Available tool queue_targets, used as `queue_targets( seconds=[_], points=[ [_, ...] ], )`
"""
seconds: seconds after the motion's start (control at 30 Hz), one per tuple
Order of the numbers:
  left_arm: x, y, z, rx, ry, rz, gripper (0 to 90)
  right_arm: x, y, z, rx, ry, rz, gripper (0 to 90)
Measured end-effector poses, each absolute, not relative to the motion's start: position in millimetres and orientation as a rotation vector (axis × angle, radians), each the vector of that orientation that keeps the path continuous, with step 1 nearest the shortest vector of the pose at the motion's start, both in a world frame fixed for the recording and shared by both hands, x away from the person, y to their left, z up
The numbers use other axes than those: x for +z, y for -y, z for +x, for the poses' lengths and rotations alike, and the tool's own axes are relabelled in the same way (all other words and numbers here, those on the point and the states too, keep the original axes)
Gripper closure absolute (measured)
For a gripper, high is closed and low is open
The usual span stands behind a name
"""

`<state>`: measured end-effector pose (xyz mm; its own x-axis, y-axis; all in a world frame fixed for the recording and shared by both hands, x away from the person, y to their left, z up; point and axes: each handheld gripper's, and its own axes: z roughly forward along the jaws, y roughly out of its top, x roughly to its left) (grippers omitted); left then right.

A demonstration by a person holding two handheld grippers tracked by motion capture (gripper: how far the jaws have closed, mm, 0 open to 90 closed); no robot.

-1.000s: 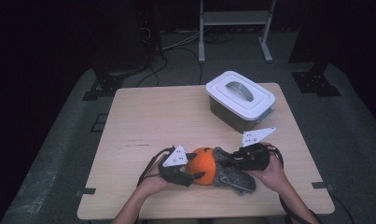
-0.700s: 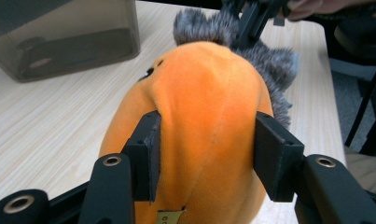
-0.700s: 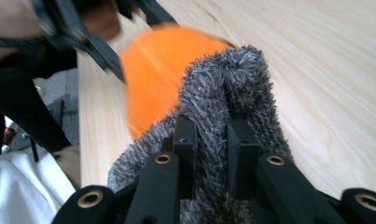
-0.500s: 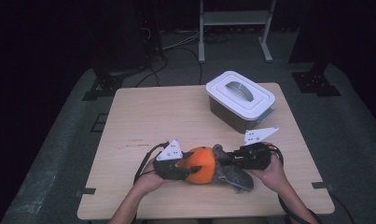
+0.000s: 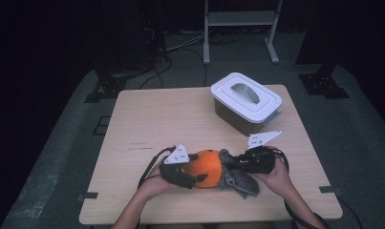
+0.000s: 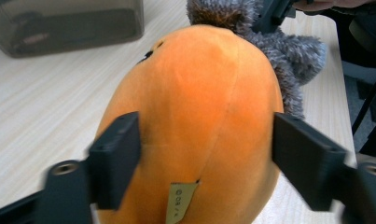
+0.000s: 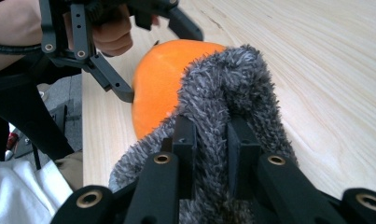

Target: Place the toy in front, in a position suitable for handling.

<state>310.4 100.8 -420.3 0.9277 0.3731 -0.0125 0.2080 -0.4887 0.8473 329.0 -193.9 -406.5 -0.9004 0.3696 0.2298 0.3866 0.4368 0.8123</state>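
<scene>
Near edge of the desk (image 5: pixel 133 119), middle: orange plush toy (image 5: pixel 207 167) lies on the wood with its grey fuzzy part (image 5: pixel 238 176) trailing toward the right.

Left claw (image 6: pixel 206 154) has just been opening; its jaws now stand on either side of the orange body, the right one clearly clear of the fabric, the left one close against it but not pressing it in. Half a second earlier it was clamped tight on the toy, so this looks like a release or a re-grip, not a lift.

Right claw (image 7: pixel 212 140) is pinched closed on a fold of the grey fuzz and anchors the toy.

Judgement: the toy now hangs on the right grip alone.

Farther back, right side of the desk: lidded storage box (image 5: pixel 246 101), lid on, untouched, well apart from the toy.
</scene>
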Motion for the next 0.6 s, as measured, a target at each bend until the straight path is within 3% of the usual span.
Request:
queue_targets(
  seconds=[0.1, 0.17, 0.33, 0.6],
  points=[
    [-416.9, -98.9, 308.0, 0.241, -0.419, 2.095, 41.0, -405.4, 195.8, 329.7, -1.492, 2.66, -0.716, 76.3],
    [-413.2, -99.0, 306.8, 0.245, -0.425, 2.085, 44.6, -399.3, 196.0, 326.5, -1.528, 2.663, -0.711, 77.0],
    [-407.6, -92.1, 301.5, 0.256, -0.416, 2.087, 46.9, -382.7, 186.7, 316.2, -1.612, 2.673, -0.615, 76.7],
    [-409.0, -103.0, 311.3, 0.233, -0.552, 2.013, 47.1, -401.8, 194.6, 327.8, -1.502, 2.69, -0.736, 76.7]
  ],
)
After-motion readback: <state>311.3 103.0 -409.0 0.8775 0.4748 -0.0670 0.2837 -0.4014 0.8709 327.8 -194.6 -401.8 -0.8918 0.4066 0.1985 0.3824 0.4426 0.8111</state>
